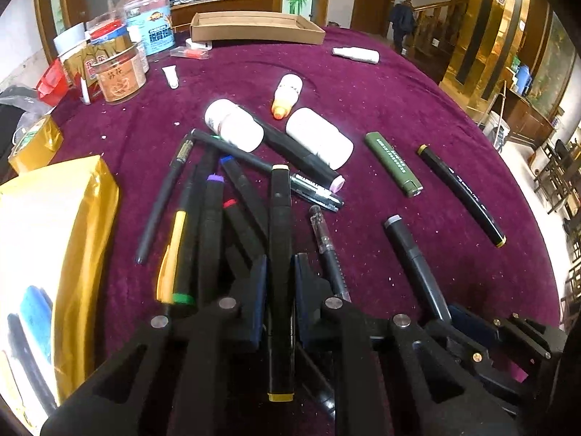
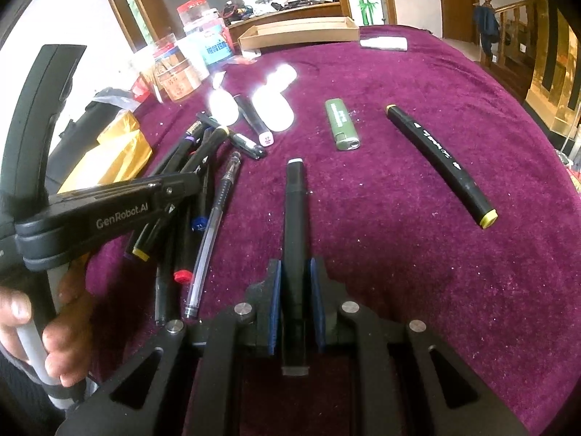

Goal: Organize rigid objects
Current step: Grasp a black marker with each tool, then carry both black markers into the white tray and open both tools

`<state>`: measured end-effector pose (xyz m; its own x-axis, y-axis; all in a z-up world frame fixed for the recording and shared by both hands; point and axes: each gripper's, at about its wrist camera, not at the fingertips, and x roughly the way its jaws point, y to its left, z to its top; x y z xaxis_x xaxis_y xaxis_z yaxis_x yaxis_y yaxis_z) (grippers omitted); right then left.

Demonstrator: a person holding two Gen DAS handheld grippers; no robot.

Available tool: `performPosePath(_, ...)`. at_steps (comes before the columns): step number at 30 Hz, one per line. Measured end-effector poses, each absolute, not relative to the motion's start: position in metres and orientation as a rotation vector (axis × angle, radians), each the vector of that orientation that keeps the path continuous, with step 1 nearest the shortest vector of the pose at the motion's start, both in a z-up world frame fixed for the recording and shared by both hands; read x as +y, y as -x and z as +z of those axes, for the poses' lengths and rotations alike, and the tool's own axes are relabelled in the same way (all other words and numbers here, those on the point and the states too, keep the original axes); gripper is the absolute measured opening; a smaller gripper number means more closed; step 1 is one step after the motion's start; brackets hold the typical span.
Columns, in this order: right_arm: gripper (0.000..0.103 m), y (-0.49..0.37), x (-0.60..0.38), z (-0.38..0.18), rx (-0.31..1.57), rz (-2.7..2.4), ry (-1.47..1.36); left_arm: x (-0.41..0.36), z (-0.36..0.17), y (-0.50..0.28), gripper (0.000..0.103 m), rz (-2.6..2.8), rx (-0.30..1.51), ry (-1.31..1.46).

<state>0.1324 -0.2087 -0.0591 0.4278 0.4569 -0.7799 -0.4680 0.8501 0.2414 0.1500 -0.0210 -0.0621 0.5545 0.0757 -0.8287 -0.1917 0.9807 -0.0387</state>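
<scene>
Purple velvet surface (image 2: 399, 254): left claw (image 1: 279, 272) clamps a yellow-capped marker (image 1: 279, 218); right claw (image 2: 296, 276) clamps a grey-capped marker (image 2: 295, 218); green lighter (image 2: 341, 123) at one o'clock.

Both my wrist cameras are looking steeply down, close over the purple velvet tablecloth (image 1: 399, 83), sharing the slim green plastic lighter (image 2: 341, 124).

A heap of pens (image 1: 225, 210) lies mid-worktop (image 1: 417, 91); the lighter (image 1: 394, 163) lies right of it, the tray (image 1: 254, 27) at the far edge.
</scene>
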Motion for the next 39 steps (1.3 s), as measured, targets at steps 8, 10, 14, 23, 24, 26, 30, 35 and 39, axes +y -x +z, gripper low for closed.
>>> performPosePath(8,0.014,-0.104,-0.218,-0.045,0.910,0.667,-0.125,-0.031,-0.029,-0.088,0.012,0.258,0.864,0.070)
performPosePath(10,0.014,-0.095,-0.212,-0.034,0.884,0.699,-0.135,-0.026,-0.015,-0.070,0.012,0.293,0.826,0.082)
performPosePath(14,0.014,-0.074,-0.188,-0.014,0.853,0.797,-0.133,-0.007,0.006,-0.039,0.012,0.355,0.773,0.110)
performPosePath(23,0.014,-0.044,-0.128,0.003,0.831,0.931,-0.050,0.040,0.010,-0.002,0.012,0.485,0.752,0.162)
performPosePath(24,0.014,-0.043,-0.123,0.003,0.833,0.938,-0.045,0.043,0.008,0.000,0.012,0.491,0.754,0.165)
performPosePath(26,0.014,-0.041,-0.113,0.002,0.840,0.960,-0.038,0.049,0.005,0.004,0.012,0.503,0.761,0.179)
performPosePath(30,0.014,-0.043,-0.095,0.001,0.859,0.993,-0.026,0.073,0.001,0.016,0.012,0.504,0.766,0.263)
performPosePath(35,0.014,-0.047,-0.068,0.001,0.883,1.037,-0.012,0.116,-0.008,0.033,0.012,0.546,0.780,0.400)
performPosePath(39,0.014,-0.056,-0.039,-0.001,0.914,1.081,-0.004,0.139,-0.023,0.037,0.012,0.569,0.814,0.473)
